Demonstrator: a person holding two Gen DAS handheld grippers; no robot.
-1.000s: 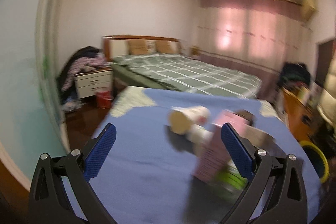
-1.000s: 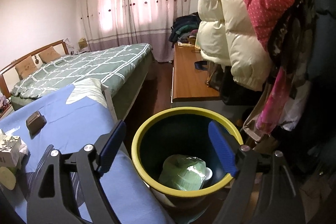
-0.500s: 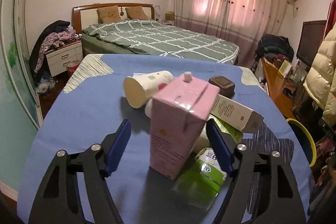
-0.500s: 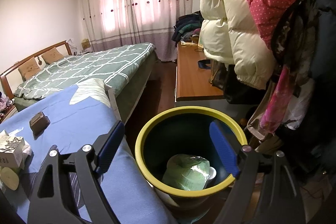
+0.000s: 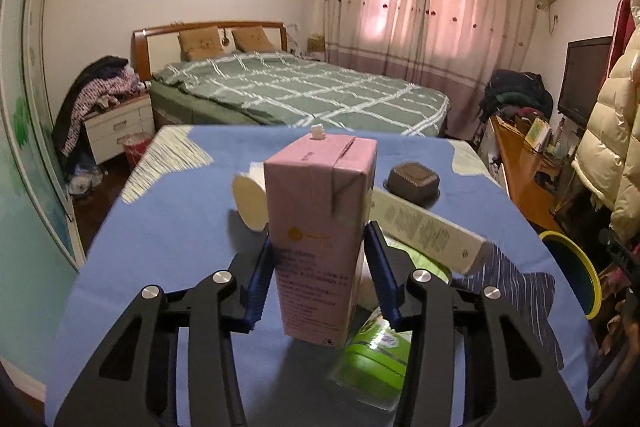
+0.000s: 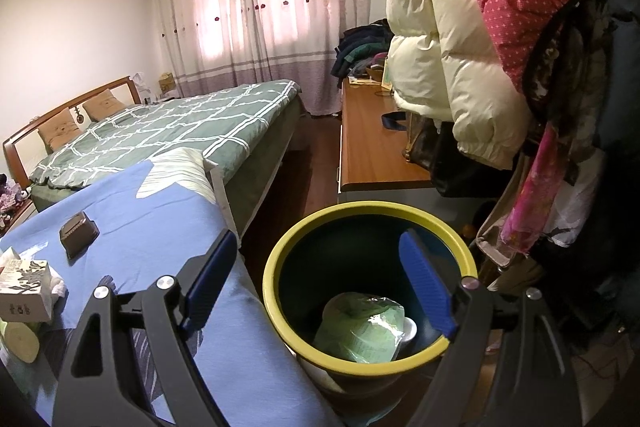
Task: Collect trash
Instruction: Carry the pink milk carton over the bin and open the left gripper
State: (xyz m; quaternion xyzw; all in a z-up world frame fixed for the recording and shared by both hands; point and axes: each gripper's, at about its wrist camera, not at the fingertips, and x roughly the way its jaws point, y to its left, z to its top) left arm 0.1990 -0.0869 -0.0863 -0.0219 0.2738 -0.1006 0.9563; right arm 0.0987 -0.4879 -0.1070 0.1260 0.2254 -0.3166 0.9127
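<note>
The left gripper [image 5: 320, 275] is closing its blue fingers [image 5: 258, 283] on a pink carton [image 5: 318, 239], which is standing upright on the blue tabletop [image 5: 168, 251]; the left pad is pressing against the carton's side, while the right pad is sitting just beside the other side, and actual contact there cannot be told. Just right of the carton's base a green pack [image 5: 376, 355] is lying on the tabletop, partly under the right finger. Behind the carton a paper cup [image 5: 250, 201] is lying on its side with its bottom facing the camera, and a long white box [image 5: 426, 229] is slanting away to the right. Farther back a small brown tray [image 5: 414, 181] is resting on the tabletop, well apart from the carton. At the tabletop's right edge the yellow-rimmed bin [image 5: 576, 275] is showing. The right gripper [image 6: 318, 287] is hovering over that bin [image 6: 320, 223] with its fingers spread wide and holding nothing. Inside the bin a green wrapped bundle [image 6: 362, 327] is lying at the bottom. To the left, on the tabletop, a patterned white box [image 6: 26, 287] is sitting near the edge of the view, with the brown tray beyond it. Past the tabletop a bed [image 5: 304, 95] with a green checked cover is stretching toward pink curtains [image 5: 432, 7].
</note>
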